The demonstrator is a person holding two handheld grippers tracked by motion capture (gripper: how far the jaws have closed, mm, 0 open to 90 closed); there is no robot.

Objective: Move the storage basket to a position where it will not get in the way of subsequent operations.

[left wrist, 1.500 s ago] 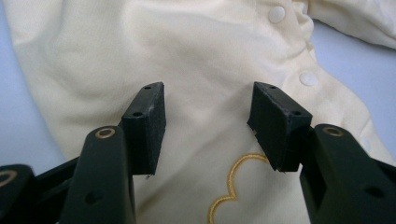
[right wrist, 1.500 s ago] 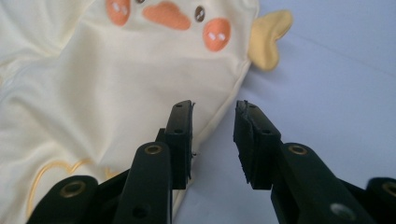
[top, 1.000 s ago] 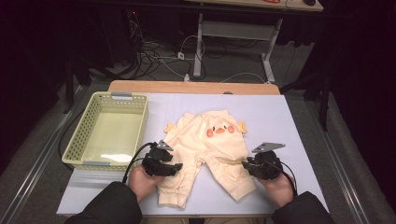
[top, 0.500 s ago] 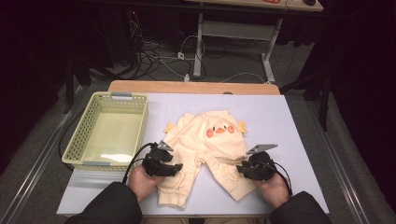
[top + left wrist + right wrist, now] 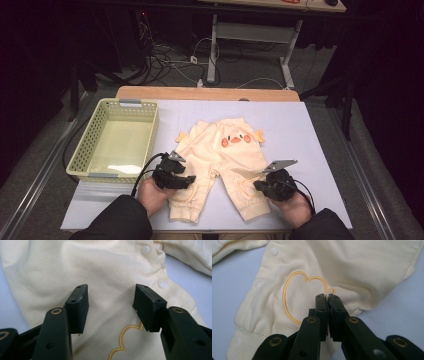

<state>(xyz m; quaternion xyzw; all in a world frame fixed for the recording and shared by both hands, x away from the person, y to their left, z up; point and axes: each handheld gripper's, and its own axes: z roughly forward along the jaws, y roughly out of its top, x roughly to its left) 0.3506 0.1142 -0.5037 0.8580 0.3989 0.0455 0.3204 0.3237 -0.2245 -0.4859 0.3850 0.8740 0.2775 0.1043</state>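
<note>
A pale yellow basket (image 5: 116, 141) with little holes in its walls sits on the left side of the table (image 5: 310, 150). I see nothing in it, though its near corner looks bright and washed out, so that part is hard to tell. Just to the right of the basket lies a pair of baby pants (image 5: 220, 167), soft and cream yellow, spread flat on the table with a duck face on the seat and the two legs pointing toward the person. The left tongs (image 5: 184, 180) hang over the left leg of the pants, down near the cuff. In the left gripper view the left tongs (image 5: 110, 303) stand apart, with the yellow cloth lying below the gap and two white snaps (image 5: 145, 250) off to the side. The right tongs (image 5: 257, 186) are at the right leg. In the right gripper view the right tongs (image 5: 328, 300) have just been closing and are now pressed together, right at the edge of a stitched gold heart shape (image 5: 305, 293) on the cloth. They look like they pinch a small bit of the cloth.
</note>
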